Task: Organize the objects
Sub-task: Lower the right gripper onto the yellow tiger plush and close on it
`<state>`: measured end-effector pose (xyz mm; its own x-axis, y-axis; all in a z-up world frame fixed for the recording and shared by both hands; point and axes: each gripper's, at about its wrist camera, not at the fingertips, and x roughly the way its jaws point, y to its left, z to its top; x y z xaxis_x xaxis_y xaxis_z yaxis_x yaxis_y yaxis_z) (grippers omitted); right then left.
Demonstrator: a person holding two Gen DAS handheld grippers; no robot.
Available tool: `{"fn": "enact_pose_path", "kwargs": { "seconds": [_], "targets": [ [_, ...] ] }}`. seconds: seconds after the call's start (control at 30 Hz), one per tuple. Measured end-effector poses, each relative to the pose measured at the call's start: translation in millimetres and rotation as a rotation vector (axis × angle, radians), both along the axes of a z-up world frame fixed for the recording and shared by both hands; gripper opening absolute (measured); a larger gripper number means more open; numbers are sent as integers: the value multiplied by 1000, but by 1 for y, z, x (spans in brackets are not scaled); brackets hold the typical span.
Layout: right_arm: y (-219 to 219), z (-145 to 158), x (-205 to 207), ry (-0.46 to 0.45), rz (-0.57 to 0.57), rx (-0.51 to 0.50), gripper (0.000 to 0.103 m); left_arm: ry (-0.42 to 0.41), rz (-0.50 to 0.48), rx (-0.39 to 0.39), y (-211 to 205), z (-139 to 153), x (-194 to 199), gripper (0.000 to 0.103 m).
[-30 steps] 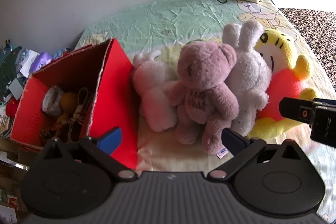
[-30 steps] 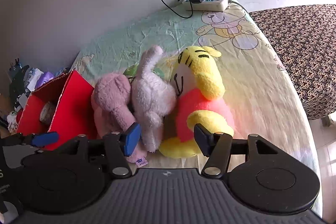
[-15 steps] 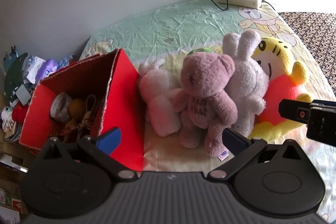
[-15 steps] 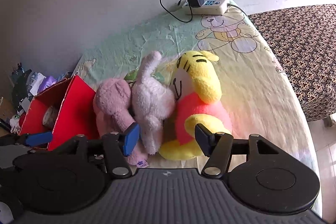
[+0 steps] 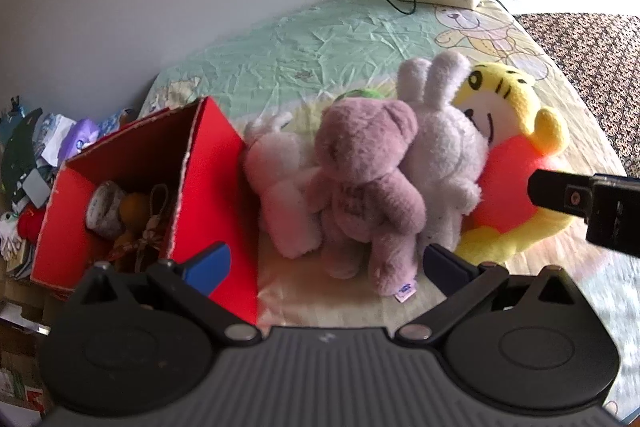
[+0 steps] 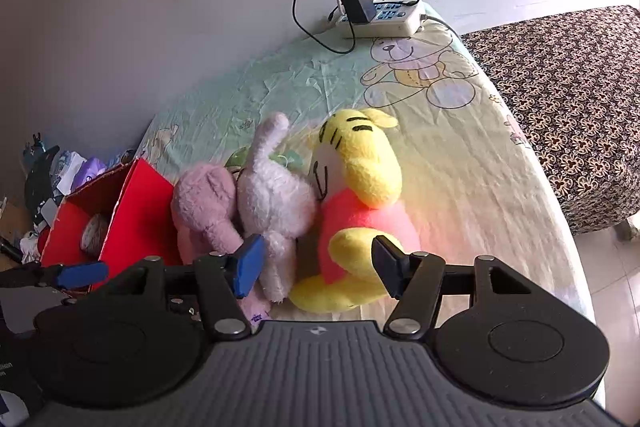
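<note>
Four plush toys lean in a row on the bed sheet: a pale pink one (image 5: 284,195), a mauve bear (image 5: 364,187), a white rabbit (image 5: 444,163) and a yellow tiger in red (image 5: 516,155). A red box (image 5: 216,187) holding small items stands left of them. My left gripper (image 5: 326,263) is open, hovering in front of the bear and the box wall. My right gripper (image 6: 318,267) is open just short of the tiger (image 6: 360,179) and the rabbit (image 6: 276,199), with nothing pressed between its pads. The bear (image 6: 204,203) and the box (image 6: 136,211) lie to its left.
A white power strip (image 6: 384,17) with a black charger and looped cable lies at the bed's far edge by the wall. A patterned brown cover (image 6: 568,87) is on the right. Clutter (image 5: 36,155) is piled left of the box. Bare sheet (image 6: 472,179) stretches right of the tiger.
Both views have drifted only slightly. The toys and the box stay where they were, and both grippers remain open.
</note>
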<state>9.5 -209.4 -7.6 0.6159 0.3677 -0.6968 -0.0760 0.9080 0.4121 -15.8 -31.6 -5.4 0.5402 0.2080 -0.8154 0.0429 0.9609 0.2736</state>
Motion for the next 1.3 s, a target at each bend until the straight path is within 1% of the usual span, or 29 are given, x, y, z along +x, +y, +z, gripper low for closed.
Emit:
{"fn": "enact_pose_path", "kwargs": {
  "seconds": [0.37,0.6,0.87,1.0,1.13,1.3],
  "targets": [
    [-19,2,5,-19,-33,29,63,28,-54,-2,-19,-5,8,102],
    [-31,4,17,-40,-62,38,63,29,-97,-10,-30,-5,16,102],
    [-43,-8,35,-13,-77,79,63,36,-131,-14,-41,-8,30,102],
    [-46,-14,44,7,-64,111,66,41,-140,-10,-45,-11,36,102],
    [-44,-22,53,31,-52,130,66,49,-138,-4,-46,-15,42,102],
    [-40,-30,64,56,-27,128,67,57,-126,7,-45,-20,52,102]
  ]
}}
